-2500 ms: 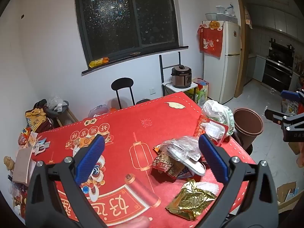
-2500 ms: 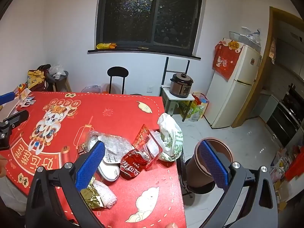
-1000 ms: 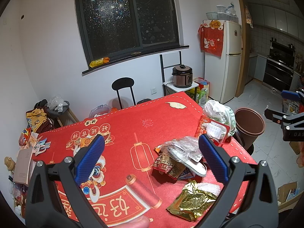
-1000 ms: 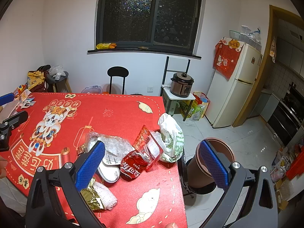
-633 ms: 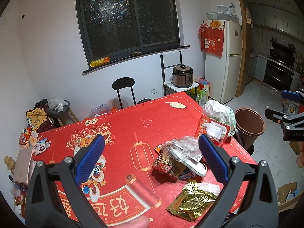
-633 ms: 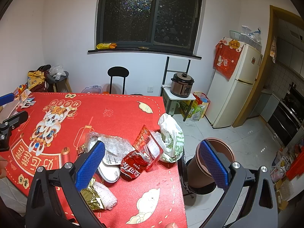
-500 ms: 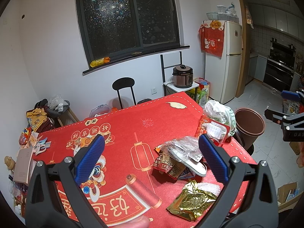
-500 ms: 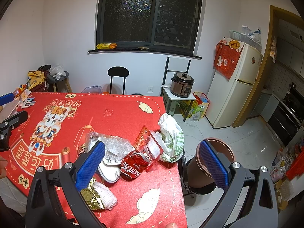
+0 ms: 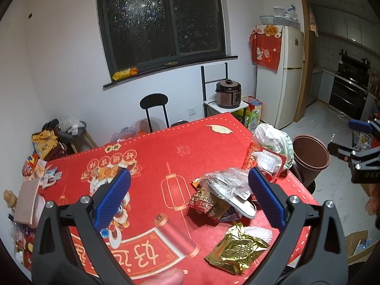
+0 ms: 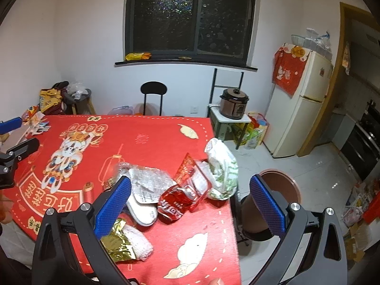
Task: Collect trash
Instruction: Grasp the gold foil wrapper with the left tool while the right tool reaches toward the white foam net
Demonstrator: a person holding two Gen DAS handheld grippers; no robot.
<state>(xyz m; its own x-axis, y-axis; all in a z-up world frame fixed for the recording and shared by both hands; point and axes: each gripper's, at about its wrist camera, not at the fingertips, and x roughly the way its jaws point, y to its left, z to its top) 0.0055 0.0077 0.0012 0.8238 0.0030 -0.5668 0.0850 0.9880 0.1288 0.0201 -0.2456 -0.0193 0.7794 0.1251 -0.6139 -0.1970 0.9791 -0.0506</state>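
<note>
A heap of trash lies at the right end of the red tablecloth: a gold foil wrapper, clear bubble wrap, a white slipper, a red packet and a white-green plastic bag. A brown trash bin stands on the floor beside the table's right edge; it also shows in the right wrist view. My left gripper is open and empty above the table. My right gripper is open and empty above the heap.
A black stool stands behind the table. A rice cooker sits on a small stand, a white fridge beyond it. Bags and packets pile at the left. Cardboard lies on the floor.
</note>
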